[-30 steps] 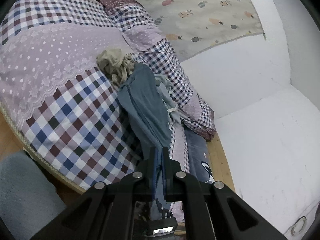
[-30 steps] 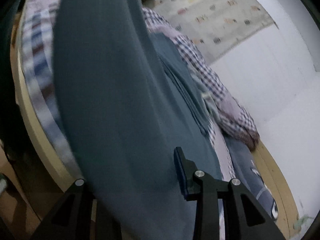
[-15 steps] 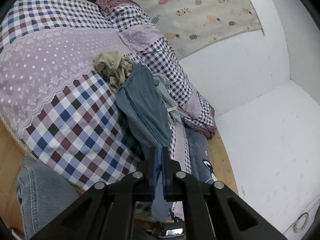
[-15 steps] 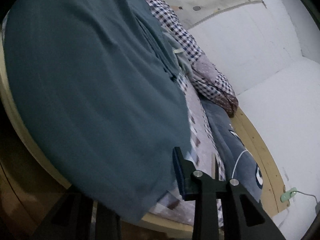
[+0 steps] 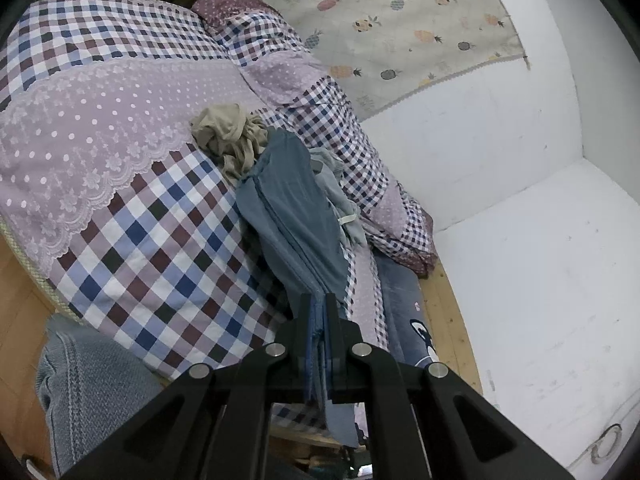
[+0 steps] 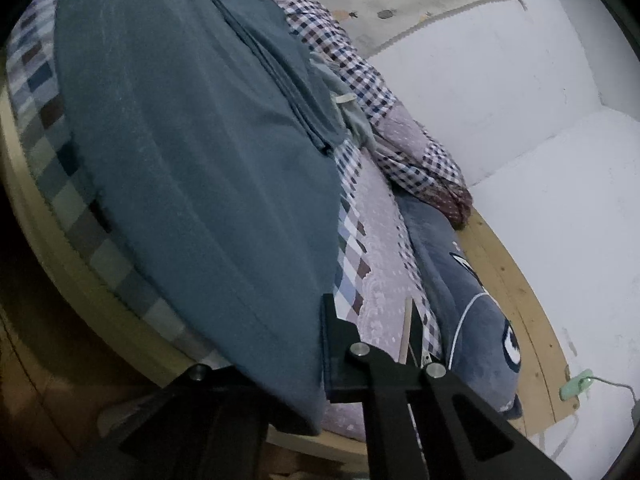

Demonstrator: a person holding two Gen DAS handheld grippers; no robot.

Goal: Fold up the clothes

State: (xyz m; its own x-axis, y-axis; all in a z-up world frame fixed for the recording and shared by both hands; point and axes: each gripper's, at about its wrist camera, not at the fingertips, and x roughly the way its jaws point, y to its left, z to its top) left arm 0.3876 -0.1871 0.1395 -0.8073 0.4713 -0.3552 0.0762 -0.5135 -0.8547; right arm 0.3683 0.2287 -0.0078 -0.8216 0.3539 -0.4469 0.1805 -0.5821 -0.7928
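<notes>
A long blue-grey garment [image 5: 288,216] lies as a strip on the checked bedspread [image 5: 152,240], from the clothes pile down to my left gripper [image 5: 319,312]. That gripper is shut on its near end, and a flap hangs below the jaws. In the right wrist view the same garment [image 6: 200,160] spreads wide across the left and drapes over my left finger, hiding it. My right gripper [image 6: 320,344] is shut on the garment's right edge, with only the right finger [image 6: 336,340] showing.
A crumpled beige garment [image 5: 228,136] and a pale grey-green one [image 5: 340,200] lie at the strip's far end. A rolled checked quilt [image 5: 360,152] runs along the white wall. A blue plush cushion [image 6: 460,280] rests by the wooden bed frame [image 6: 516,280]. Blue knit fabric [image 5: 88,392] is at lower left.
My right gripper slid rightward along the garment to its edge and its jaws closed on it. The left gripper kept its hold and place; blue knit fabric grew into view at lower left.
</notes>
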